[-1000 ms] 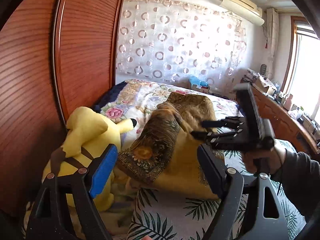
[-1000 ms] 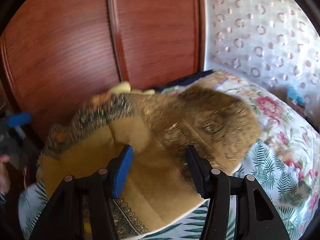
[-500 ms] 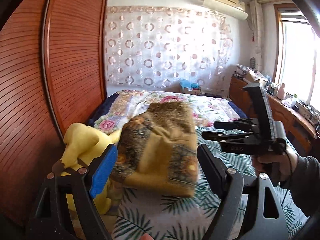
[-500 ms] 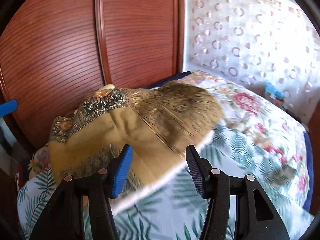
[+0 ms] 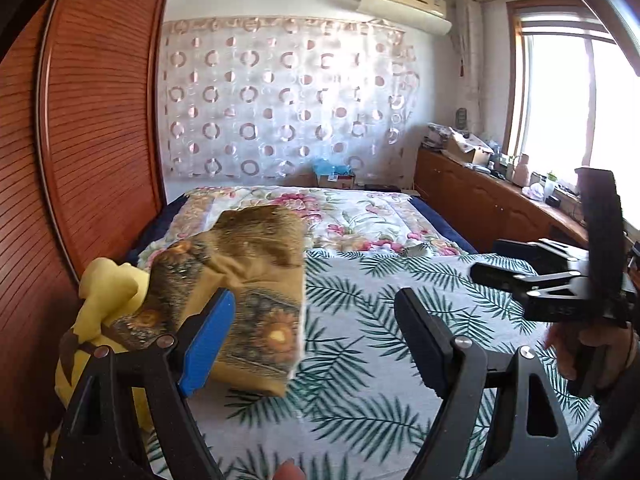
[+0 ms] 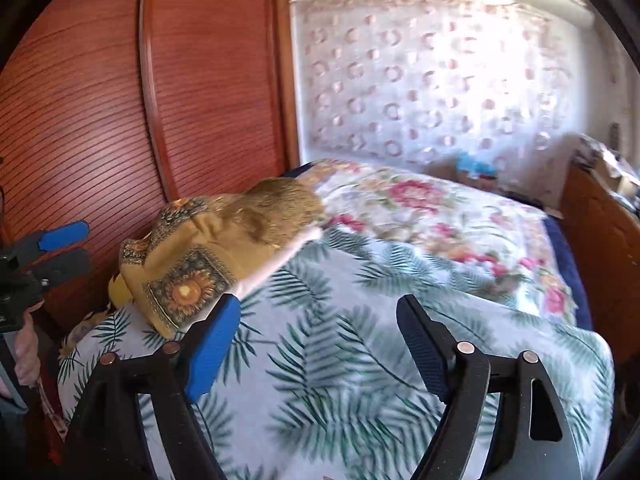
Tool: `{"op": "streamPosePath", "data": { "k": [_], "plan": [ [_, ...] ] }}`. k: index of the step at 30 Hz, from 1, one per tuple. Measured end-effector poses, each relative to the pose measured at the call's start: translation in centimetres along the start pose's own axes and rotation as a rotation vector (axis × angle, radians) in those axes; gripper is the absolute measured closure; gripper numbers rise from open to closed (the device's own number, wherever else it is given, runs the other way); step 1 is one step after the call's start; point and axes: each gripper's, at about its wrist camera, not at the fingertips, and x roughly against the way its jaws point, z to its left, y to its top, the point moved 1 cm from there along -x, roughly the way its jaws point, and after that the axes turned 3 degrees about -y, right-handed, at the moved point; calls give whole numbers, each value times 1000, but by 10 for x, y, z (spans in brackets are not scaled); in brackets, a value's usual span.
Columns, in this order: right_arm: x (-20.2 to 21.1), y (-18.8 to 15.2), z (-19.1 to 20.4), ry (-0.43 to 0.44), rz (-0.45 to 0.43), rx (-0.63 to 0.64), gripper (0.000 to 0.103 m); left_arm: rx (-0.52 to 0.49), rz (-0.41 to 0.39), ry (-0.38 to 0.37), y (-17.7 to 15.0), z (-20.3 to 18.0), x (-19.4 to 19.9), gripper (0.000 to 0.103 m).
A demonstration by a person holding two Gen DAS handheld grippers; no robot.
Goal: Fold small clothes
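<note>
Right gripper just opened, withdrawn from garment

Ribbed glossy wooden wardrobe, soft printed cloth garment

Black grippers, blue pads (silver screws), grey sleeve.
</note>
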Motion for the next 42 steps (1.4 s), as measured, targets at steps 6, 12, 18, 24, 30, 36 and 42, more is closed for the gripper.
{"op": "streamPosePath", "data": {
  "k": [6, 12, 18, 24, 30, 36, 42],
  "plan": [
    [63, -19, -12, -105, -45, -68, 20, -35, 14, -22, -1, -33, -2, 21],
    [107, -32, -20, -179, -72, -136, 20, -67, 18, -25, 2, -63, 1, 21],
    [127, -32, -20, -256, -103, -171, 20, -78, 2, -39, 20, -81, 9, 21],
    [142, -27, -11, -302, -154, -176, 20, -63, -35, -47, 43, -89, 19, 21],
    [136, -31, -1, -313, -171, -175, 20, -63, -60, -37, 51, -89, 26, 21],
    [125, -39, -3, -310, -168, -183, 20, -55, -52, -31, 51, -88, 23, 21],
    [124, -40, -10, -303, -162, -189, 20, -54, -50, -30, 51, -87, 23, 21]
  ]
}}
